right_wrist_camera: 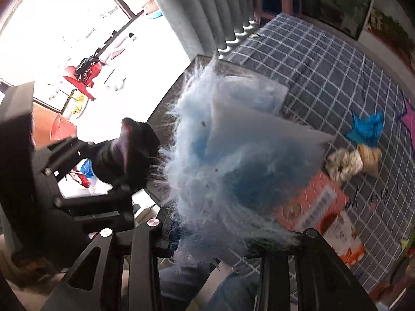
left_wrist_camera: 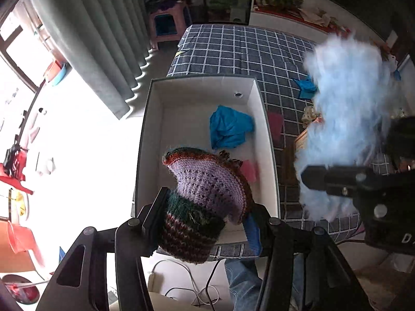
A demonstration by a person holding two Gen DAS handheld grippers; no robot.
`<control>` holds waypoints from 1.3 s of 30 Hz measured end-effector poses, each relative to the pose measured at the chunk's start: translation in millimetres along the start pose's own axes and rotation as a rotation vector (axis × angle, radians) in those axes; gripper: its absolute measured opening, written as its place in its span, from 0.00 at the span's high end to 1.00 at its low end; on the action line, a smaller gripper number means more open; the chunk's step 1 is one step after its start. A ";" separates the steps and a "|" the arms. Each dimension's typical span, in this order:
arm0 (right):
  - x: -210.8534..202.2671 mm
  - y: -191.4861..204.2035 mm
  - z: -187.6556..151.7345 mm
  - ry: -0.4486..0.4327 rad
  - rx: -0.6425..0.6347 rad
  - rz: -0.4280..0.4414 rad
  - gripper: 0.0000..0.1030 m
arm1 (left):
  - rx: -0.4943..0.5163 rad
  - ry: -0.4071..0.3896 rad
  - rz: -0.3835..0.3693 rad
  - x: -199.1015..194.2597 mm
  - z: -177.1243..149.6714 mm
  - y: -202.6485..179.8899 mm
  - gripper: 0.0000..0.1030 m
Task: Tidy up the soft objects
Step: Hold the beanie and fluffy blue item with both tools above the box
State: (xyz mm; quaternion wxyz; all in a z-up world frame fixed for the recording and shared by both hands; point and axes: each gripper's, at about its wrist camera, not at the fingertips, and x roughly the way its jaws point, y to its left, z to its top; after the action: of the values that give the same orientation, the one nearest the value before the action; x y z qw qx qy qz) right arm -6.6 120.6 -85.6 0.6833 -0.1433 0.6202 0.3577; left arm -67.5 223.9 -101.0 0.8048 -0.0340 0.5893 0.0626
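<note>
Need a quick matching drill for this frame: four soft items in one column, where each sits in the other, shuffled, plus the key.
Items
1. knitted hat
2. fluffy pale-blue piece
3. blue cloth
4. spotted scrunchie

Places
A. lying inside the white box
B. clamped in the right gripper
C. on the checked cover, outside the box
D. clamped in the left gripper, over the box

Pairs: 1-D, 2-B, 3-A, 4-C

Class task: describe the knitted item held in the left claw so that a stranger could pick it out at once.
Start at the white box on the checked bedcover. Over its near end the left claw grips a knitted hat. Unlike the smooth blue cloth inside, it is lilac wool with dark striped bands.
</note>
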 end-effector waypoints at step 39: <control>14.1 -1.4 26.4 0.025 -0.024 -0.011 0.65 | -0.039 0.012 0.009 7.7 -2.4 4.1 0.46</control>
State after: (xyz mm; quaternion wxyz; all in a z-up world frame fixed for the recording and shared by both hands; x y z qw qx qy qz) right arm 13.7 140.9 -94.3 0.6756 -0.1592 0.6236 0.3596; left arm -68.1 228.1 -109.0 0.8002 -0.0476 0.5928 0.0776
